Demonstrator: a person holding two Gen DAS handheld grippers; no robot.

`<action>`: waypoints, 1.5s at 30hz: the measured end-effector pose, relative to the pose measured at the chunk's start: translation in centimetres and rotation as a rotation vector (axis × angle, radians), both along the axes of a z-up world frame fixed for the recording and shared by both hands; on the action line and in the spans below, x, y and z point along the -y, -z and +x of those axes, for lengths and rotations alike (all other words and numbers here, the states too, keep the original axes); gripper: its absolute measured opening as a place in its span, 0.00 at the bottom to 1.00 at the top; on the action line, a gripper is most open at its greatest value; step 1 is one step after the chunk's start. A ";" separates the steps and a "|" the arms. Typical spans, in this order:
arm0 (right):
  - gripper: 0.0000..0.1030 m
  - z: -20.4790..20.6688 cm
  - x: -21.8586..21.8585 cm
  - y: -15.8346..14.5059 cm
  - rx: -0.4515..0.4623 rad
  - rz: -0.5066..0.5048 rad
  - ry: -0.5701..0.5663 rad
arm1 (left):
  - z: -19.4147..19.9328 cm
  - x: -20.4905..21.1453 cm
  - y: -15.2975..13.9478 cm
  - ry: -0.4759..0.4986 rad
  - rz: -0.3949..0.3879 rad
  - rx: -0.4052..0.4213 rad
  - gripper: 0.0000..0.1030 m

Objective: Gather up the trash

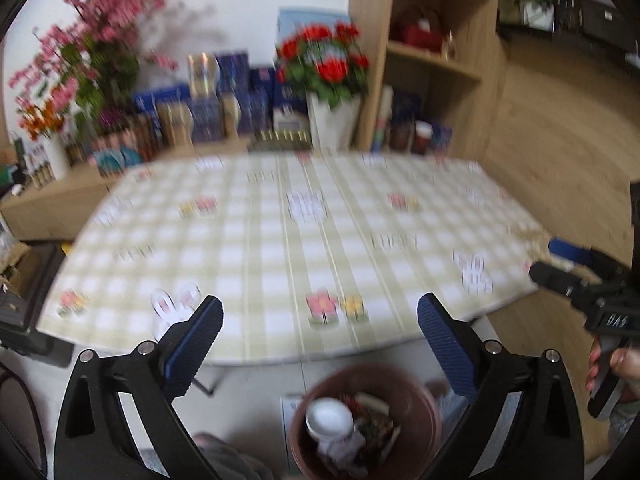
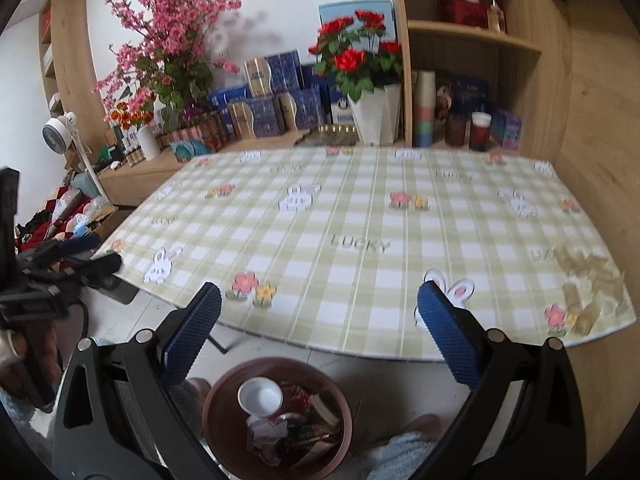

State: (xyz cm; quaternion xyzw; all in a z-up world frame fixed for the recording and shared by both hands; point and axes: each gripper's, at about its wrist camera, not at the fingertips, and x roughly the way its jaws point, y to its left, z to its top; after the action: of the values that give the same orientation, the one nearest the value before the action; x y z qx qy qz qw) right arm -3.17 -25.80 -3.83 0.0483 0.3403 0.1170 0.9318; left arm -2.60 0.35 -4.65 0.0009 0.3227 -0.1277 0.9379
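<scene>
1. Left wrist view: the left gripper [image 1: 320, 320] has its two blue fingers [image 1: 196, 344] spread wide, and nothing sits between them.
2. It hangs over the near edge of the table [image 1: 280, 240], which wears a green checked cloth with bunnies and flowers.
3. Right below it, on the floor by the table's near edge, stands a brown bin [image 1: 416, 412].
4. Trash lies inside the bin: a white cup [image 1: 330, 416] and some crumpled wrappers [image 1: 372, 428].
5. This picture is blurry.
6. The right gripper [image 1: 560, 268] shows at the right side, past the table's right edge, with a hand [image 1: 616, 368] around its handle.
7. Right wrist view: the right gripper [image 2: 320, 316] also has its fingers [image 2: 448, 332] wide apart, holding nothing.
8. The bin [image 2: 224, 400] sits under it on the floor, with the cup [image 2: 260, 396] and wrappers [image 2: 296, 432] inside.
9. Some clear crinkly wrap [image 2: 592, 280] lies on the table [image 2: 360, 216], at its near right corner.
10. The left gripper [image 2: 88, 258] shows off the table's left edge.
</scene>
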 end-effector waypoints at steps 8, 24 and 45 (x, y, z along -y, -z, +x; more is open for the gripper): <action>0.94 0.4 0.2 -4.5 0.099 -0.008 0.013 | -1.6 -0.5 -7.5 -0.064 0.023 0.204 0.94; 0.94 0.2 -1.1 -6.7 0.137 -0.024 0.001 | -3.3 -0.2 -10.5 -0.113 0.089 0.284 0.94; 0.94 0.1 -1.4 -7.3 0.140 -0.022 0.007 | -3.1 -0.7 -10.5 -0.170 0.113 0.269 0.94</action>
State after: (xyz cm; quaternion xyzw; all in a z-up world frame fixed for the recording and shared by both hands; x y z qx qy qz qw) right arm -3.08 -24.40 3.49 0.0310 0.2755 0.1133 0.9541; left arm -5.66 1.02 5.82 0.0435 0.1996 -0.0282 0.9785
